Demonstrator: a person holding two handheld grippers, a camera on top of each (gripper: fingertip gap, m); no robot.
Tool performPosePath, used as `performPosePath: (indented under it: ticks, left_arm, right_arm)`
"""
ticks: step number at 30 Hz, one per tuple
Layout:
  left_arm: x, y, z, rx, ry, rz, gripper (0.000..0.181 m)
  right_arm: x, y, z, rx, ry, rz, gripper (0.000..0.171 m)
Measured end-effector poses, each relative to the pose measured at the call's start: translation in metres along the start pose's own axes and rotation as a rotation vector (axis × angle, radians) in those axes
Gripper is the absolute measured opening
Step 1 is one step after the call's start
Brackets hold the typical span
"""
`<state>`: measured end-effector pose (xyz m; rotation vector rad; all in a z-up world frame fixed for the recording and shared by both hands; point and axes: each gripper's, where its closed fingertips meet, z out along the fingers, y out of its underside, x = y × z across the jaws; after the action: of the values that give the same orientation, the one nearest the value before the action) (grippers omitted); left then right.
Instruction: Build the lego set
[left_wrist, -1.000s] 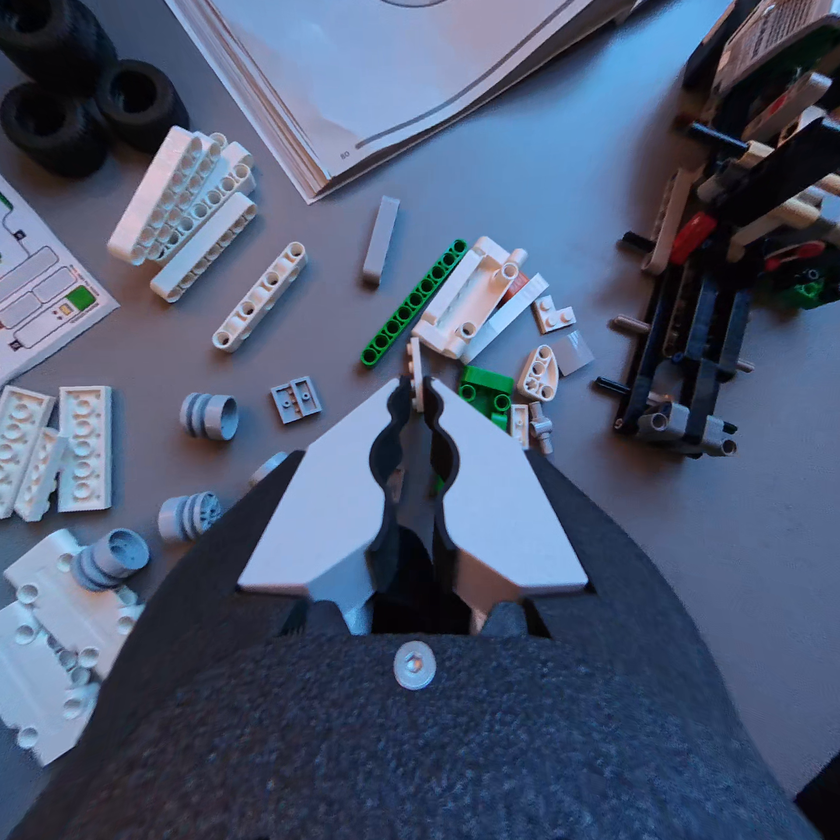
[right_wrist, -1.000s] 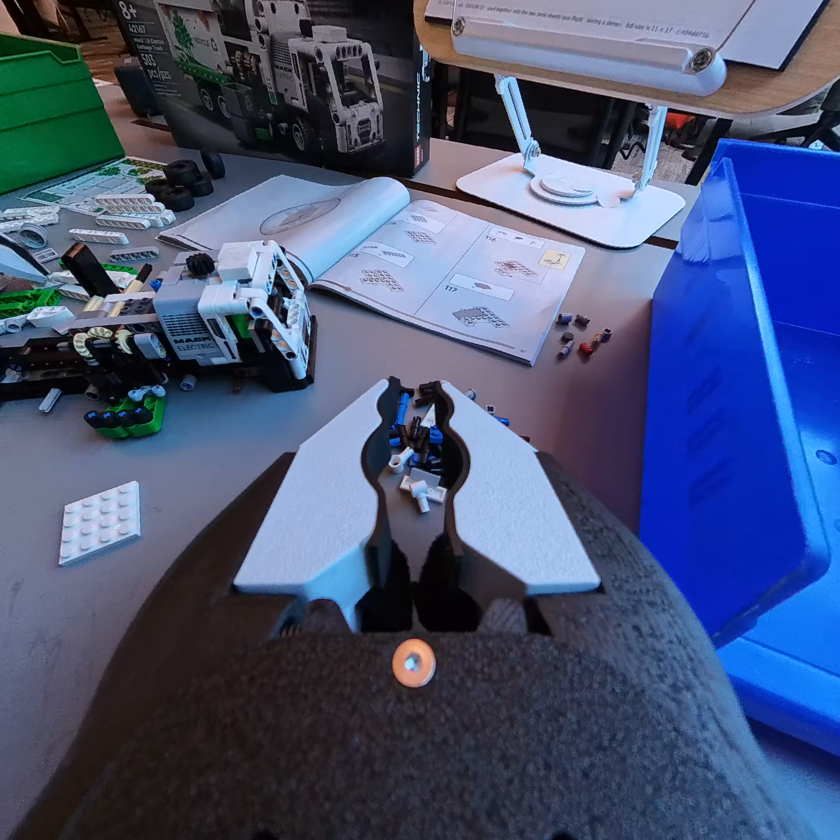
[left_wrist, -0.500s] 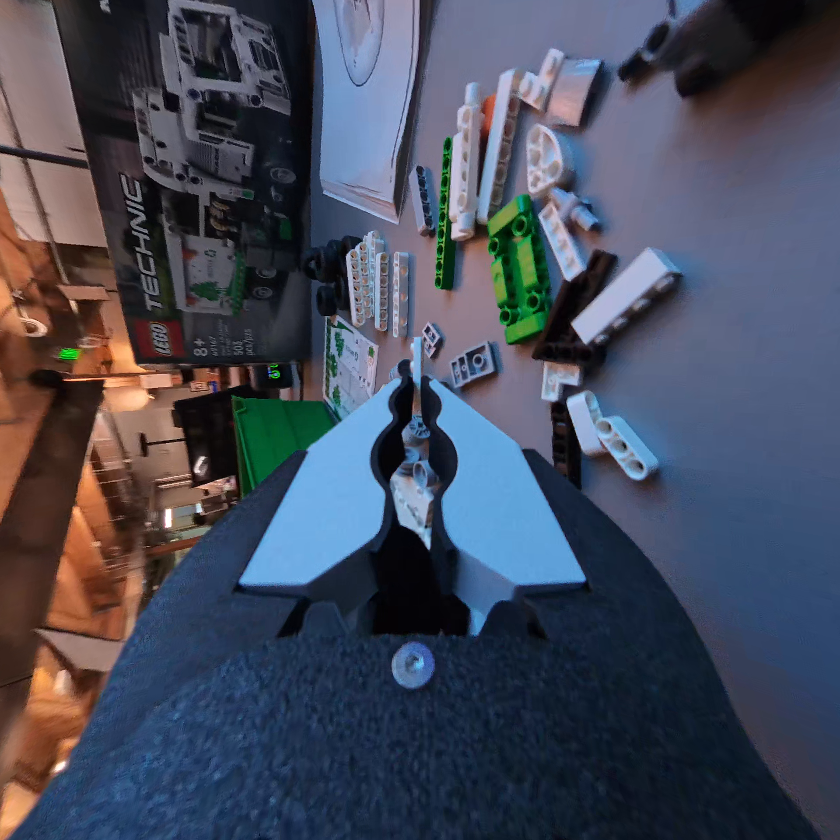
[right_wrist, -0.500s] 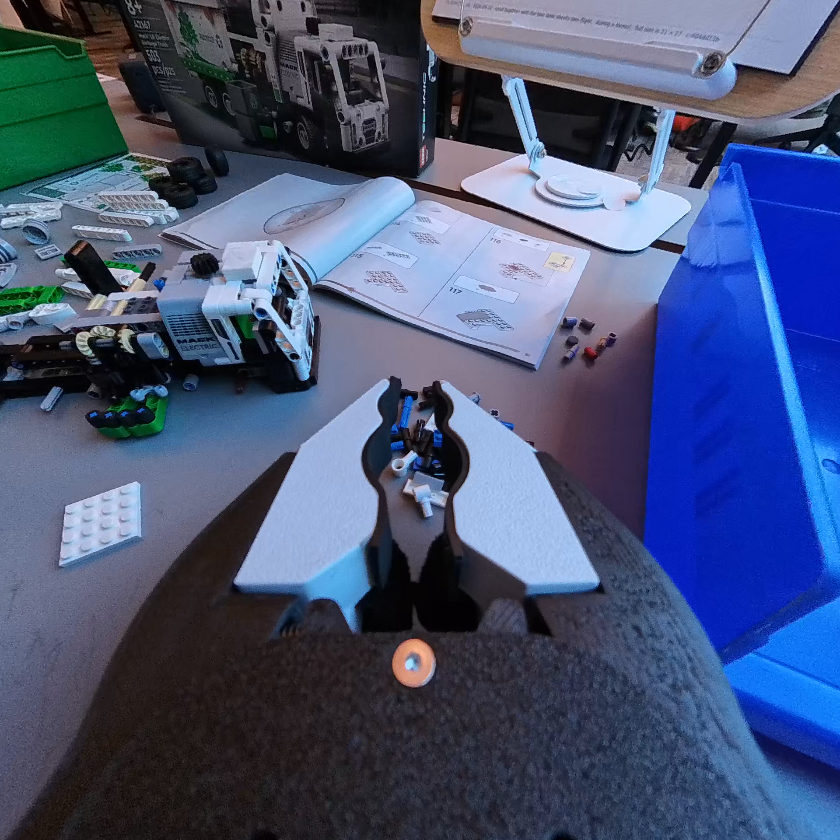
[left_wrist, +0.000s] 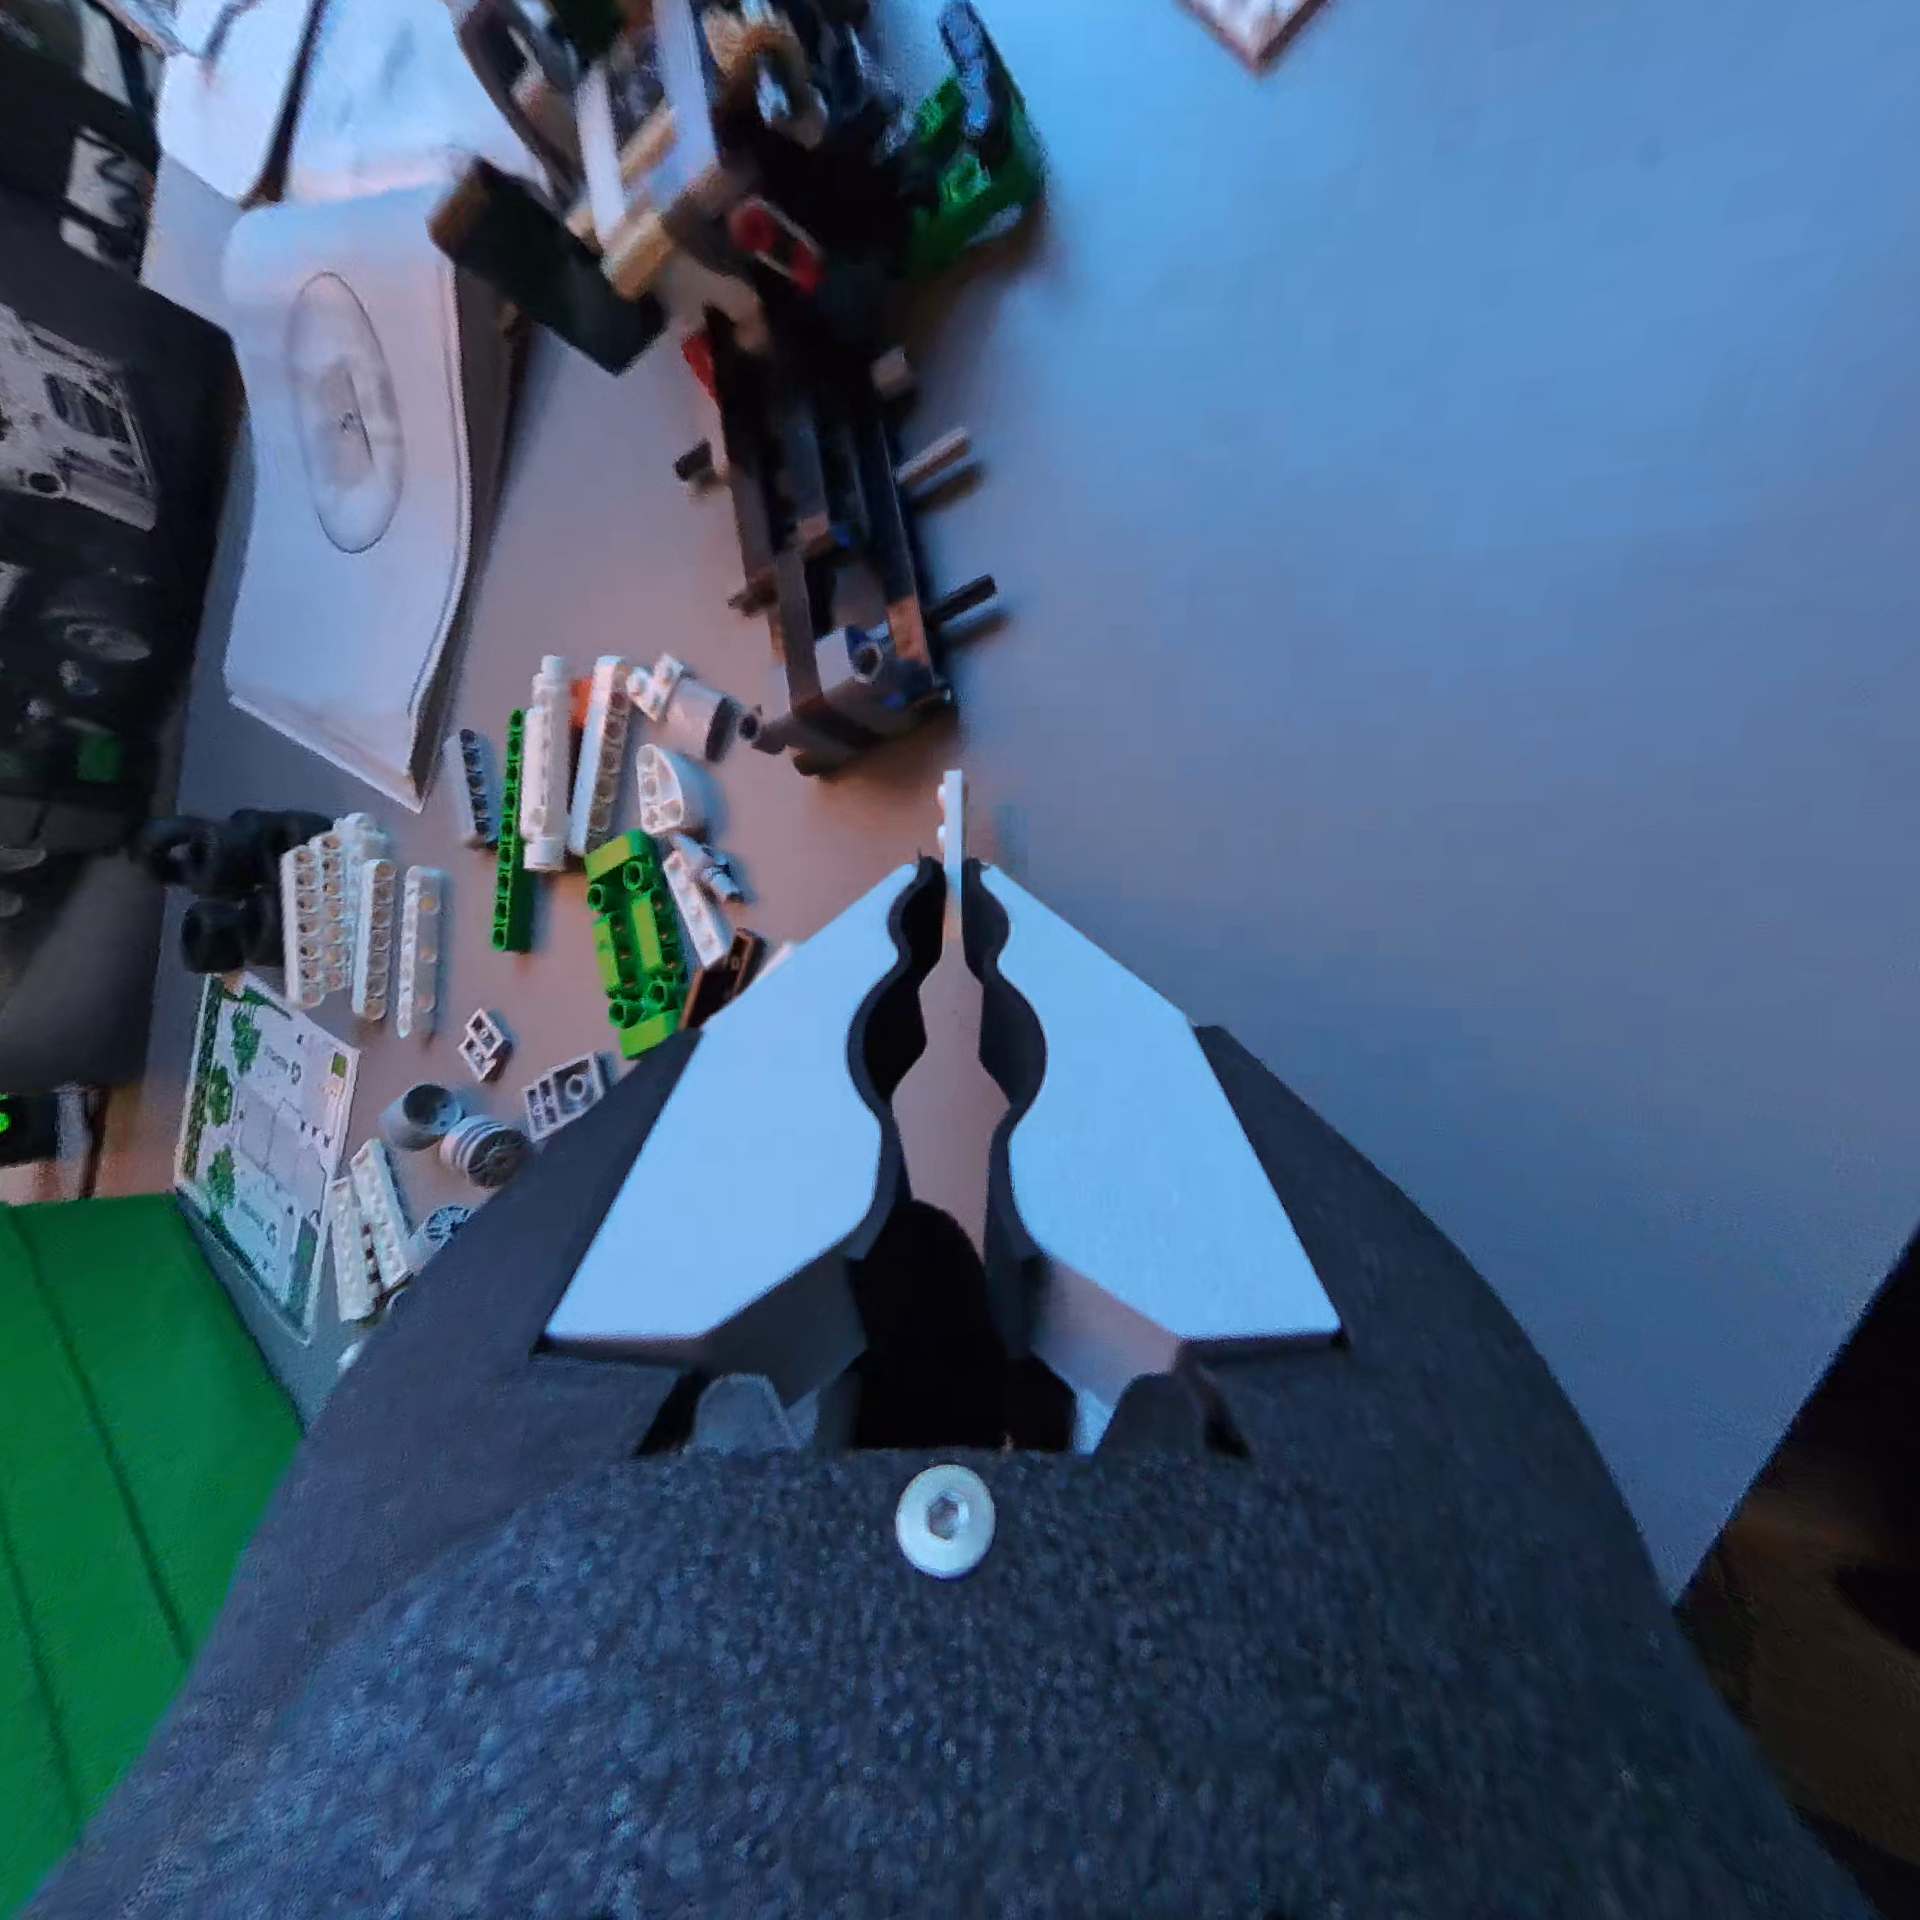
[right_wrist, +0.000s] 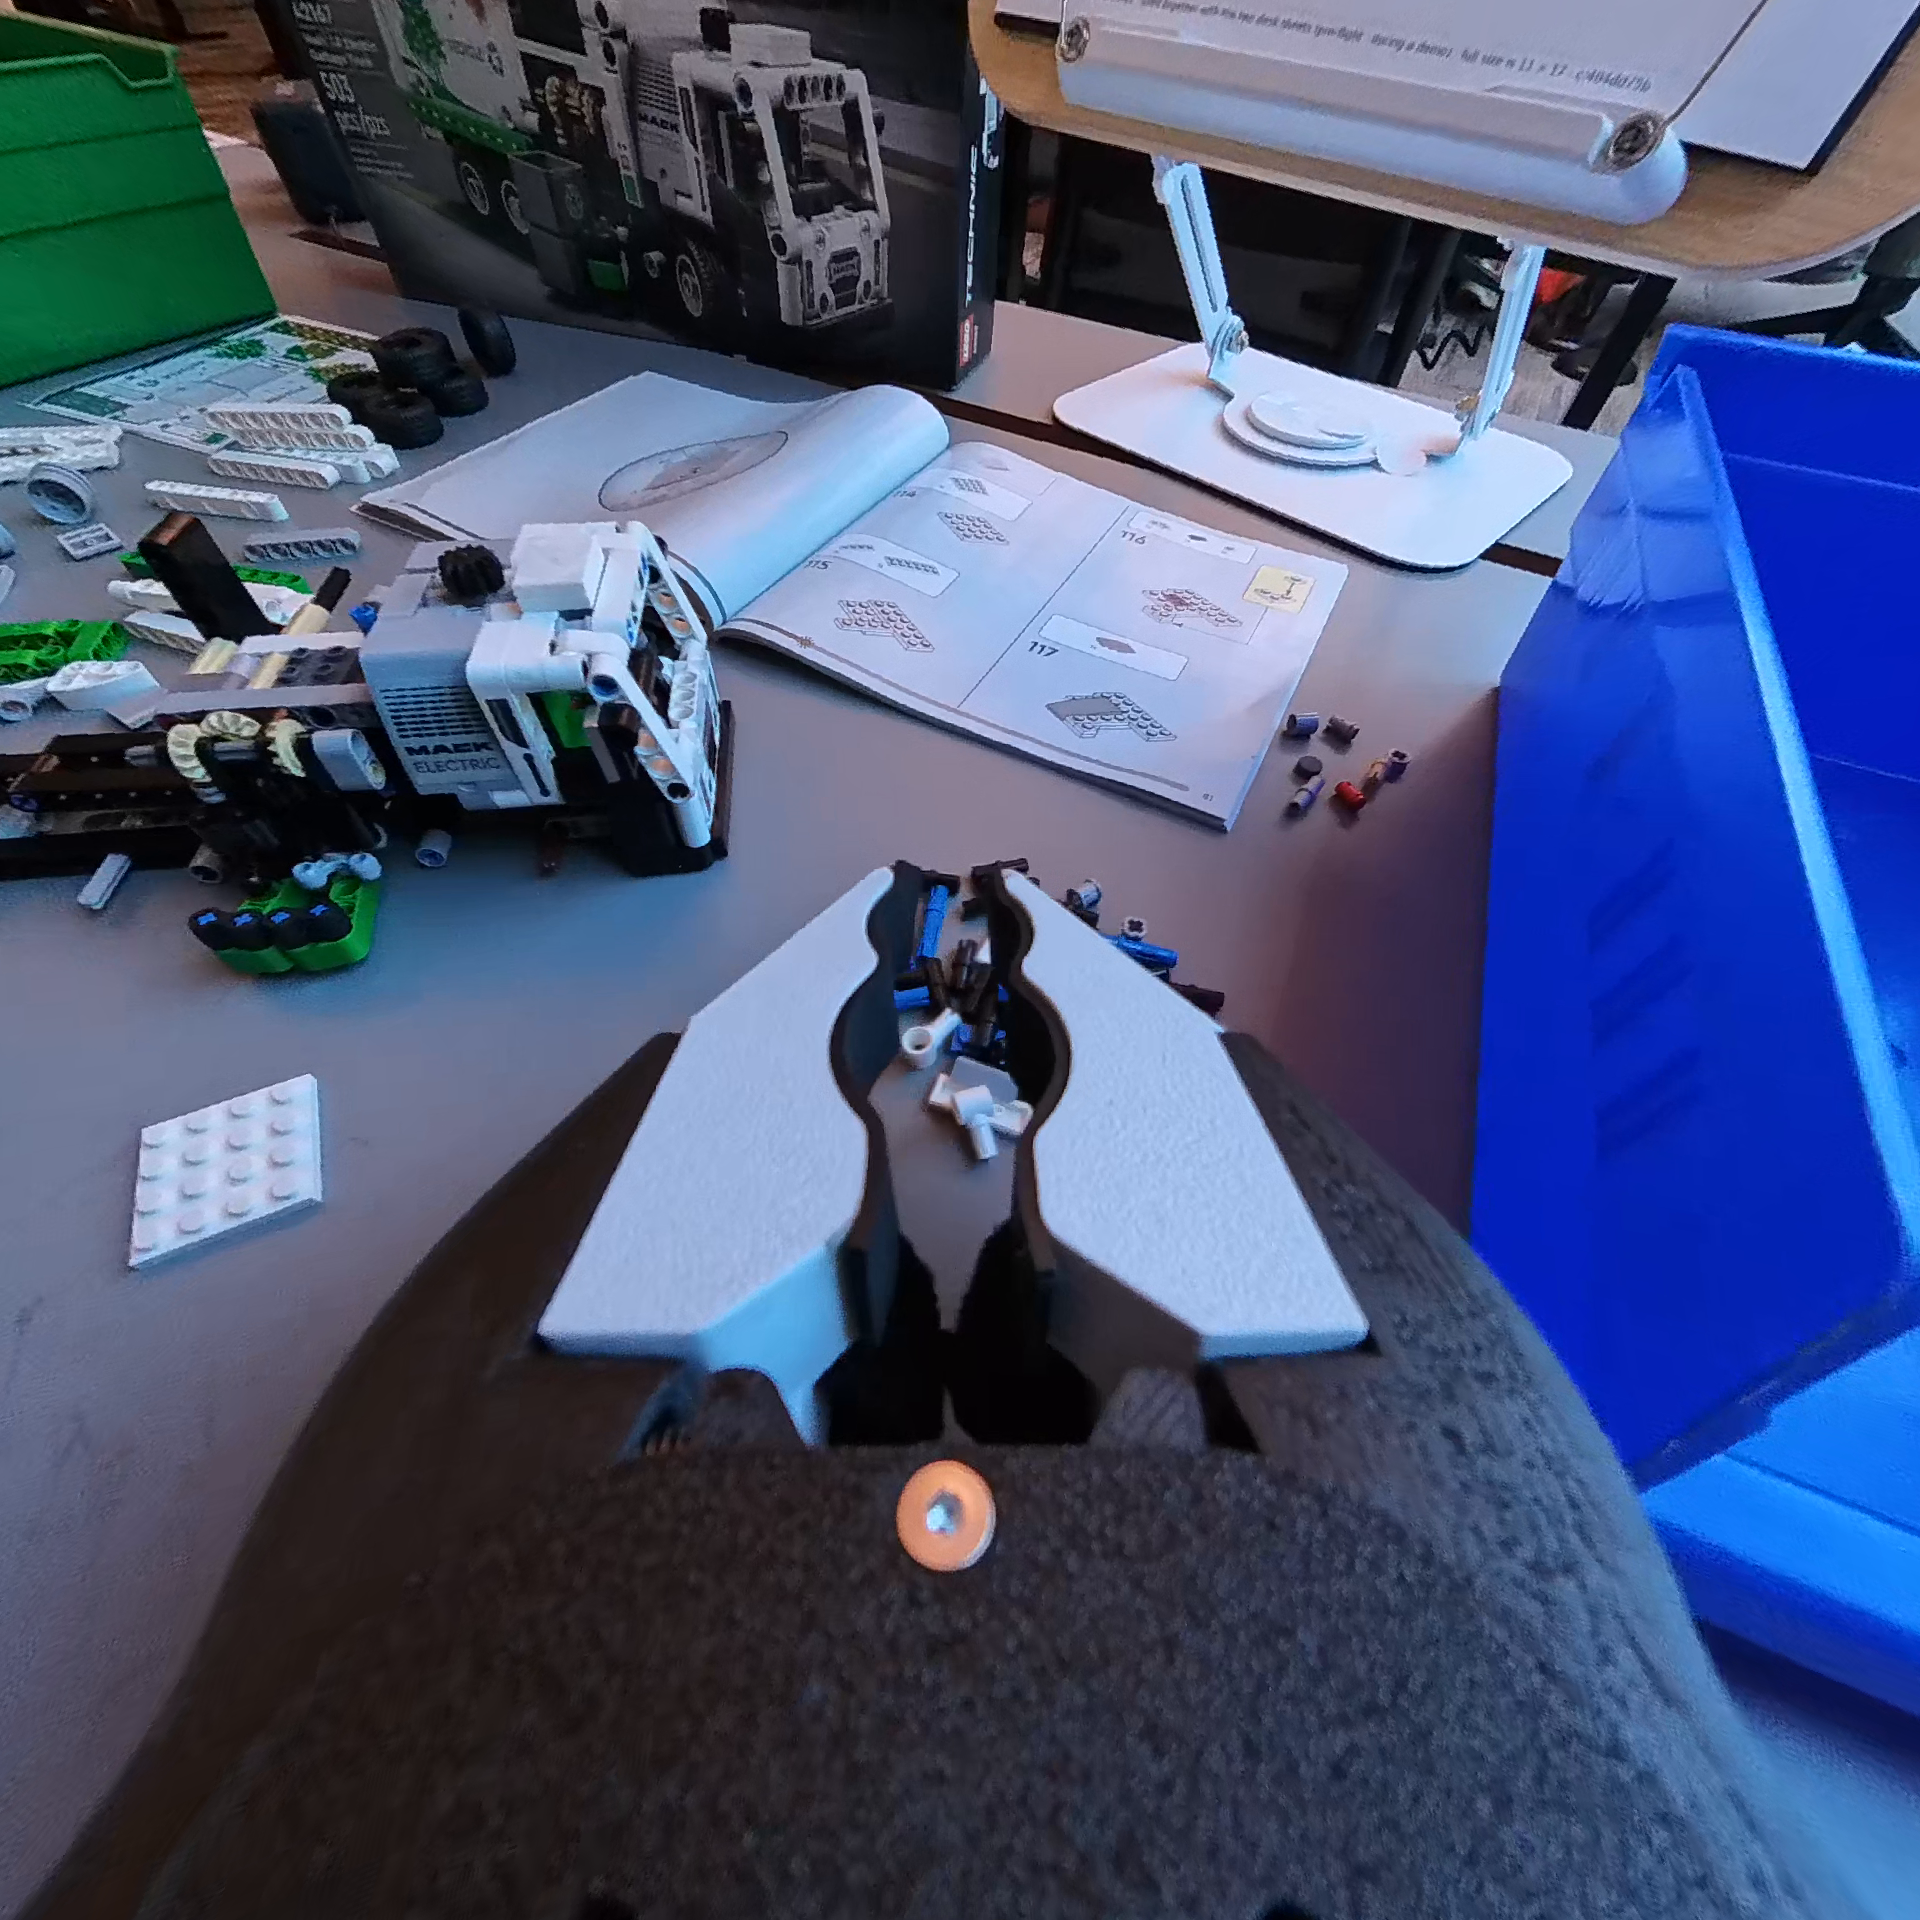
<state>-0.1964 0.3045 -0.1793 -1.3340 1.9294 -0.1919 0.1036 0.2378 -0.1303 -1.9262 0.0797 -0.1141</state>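
Overhead, the left gripper (left_wrist: 951, 868) is rolled sideways above the counter (left_wrist: 1455, 520), its fingers clenched on a thin white plate (left_wrist: 952, 831) seen edge-on, its shape hard to make out. Left of the fingers loose pieces (left_wrist: 623, 831) are scattered; the blurred truck model (left_wrist: 790, 436) lies ahead. The right gripper (right_wrist: 958, 883) is held low and level, fingers parted with nothing gripped, over small pins (right_wrist: 961, 997). Printing is carried by the box (right_wrist: 675, 177) and booklet (right_wrist: 987, 603) ahead, beside the truck model (right_wrist: 468, 707); a blue bin (right_wrist: 1714, 883), cut off, is to the right.
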Motion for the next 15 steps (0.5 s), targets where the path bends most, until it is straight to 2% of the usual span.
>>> performPosePath:
  ticks: [3,8,11,13,15]
  left_arm:
    - [-0.004,0.012,0.005,-0.091,-0.046,0.074,0.001]
    - [-0.005,0.013,0.006,-0.138,-0.083,0.151,0.001]
    - [0.0,0.009,0.005,-0.103,-0.025,0.058,0.011]
    - [0.0,0.006,0.0,-0.066,0.014,-0.052,0.021]
    - [-0.005,0.001,-0.008,0.003,0.05,-0.193,0.023]
  right_arm:
    - [-0.002,0.0,0.0,0.0,-0.007,-0.004,0.012]
    - [-0.004,0.0,0.0,-0.001,-0.014,-0.004,0.012]
    - [-0.004,0.0,-0.001,0.003,-0.018,0.002,0.012]
    - [-0.005,0.0,-0.001,0.006,-0.02,0.006,0.012]
    - [-0.005,-0.001,-0.002,0.007,-0.022,0.009,0.012]
